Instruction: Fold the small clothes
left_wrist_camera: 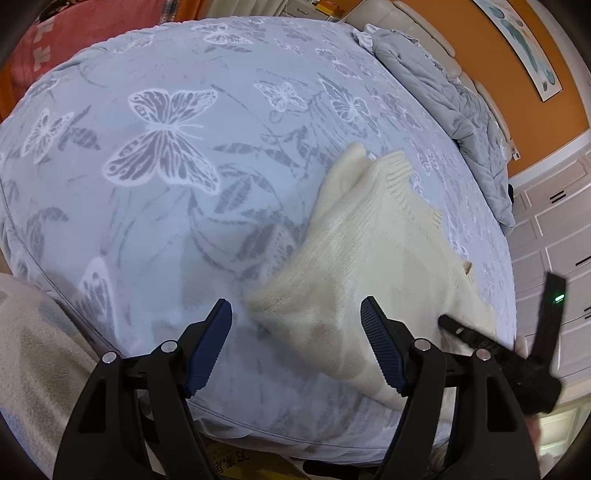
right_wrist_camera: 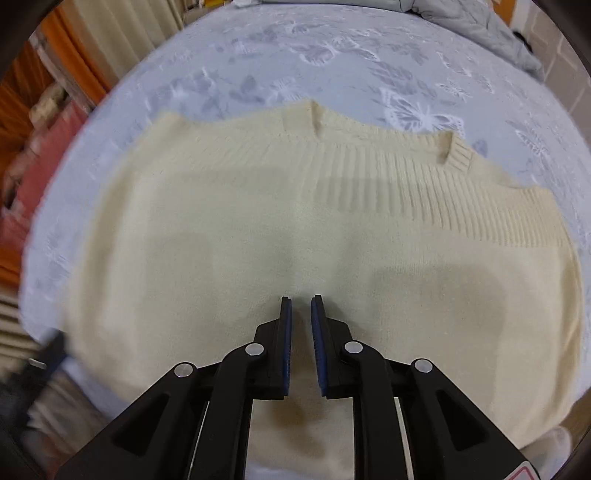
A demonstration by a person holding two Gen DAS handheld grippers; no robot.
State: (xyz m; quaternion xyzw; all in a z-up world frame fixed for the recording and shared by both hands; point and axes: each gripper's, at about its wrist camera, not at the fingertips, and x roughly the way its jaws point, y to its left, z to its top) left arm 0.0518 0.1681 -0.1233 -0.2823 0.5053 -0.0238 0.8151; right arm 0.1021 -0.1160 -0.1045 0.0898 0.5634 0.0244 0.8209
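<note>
A cream knit sweater [right_wrist_camera: 295,229] lies spread on a blue-grey bed cover with a butterfly print [left_wrist_camera: 155,155]. In the left wrist view the sweater [left_wrist_camera: 373,243] runs from the middle toward the near right edge of the bed. My left gripper [left_wrist_camera: 297,314] is open and empty, just above the sweater's near corner. My right gripper [right_wrist_camera: 301,306] hovers over the sweater's middle with its jaws nearly closed, a narrow gap between them, nothing held. It also shows in the left wrist view [left_wrist_camera: 480,336] at the sweater's right side.
A grey quilt [left_wrist_camera: 447,107] is bunched at the far right of the bed by the headboard. A red blanket [left_wrist_camera: 74,33] lies beyond the far left edge. White cabinets [left_wrist_camera: 554,236] stand to the right. The bed's near edge [left_wrist_camera: 258,424] is close below my left gripper.
</note>
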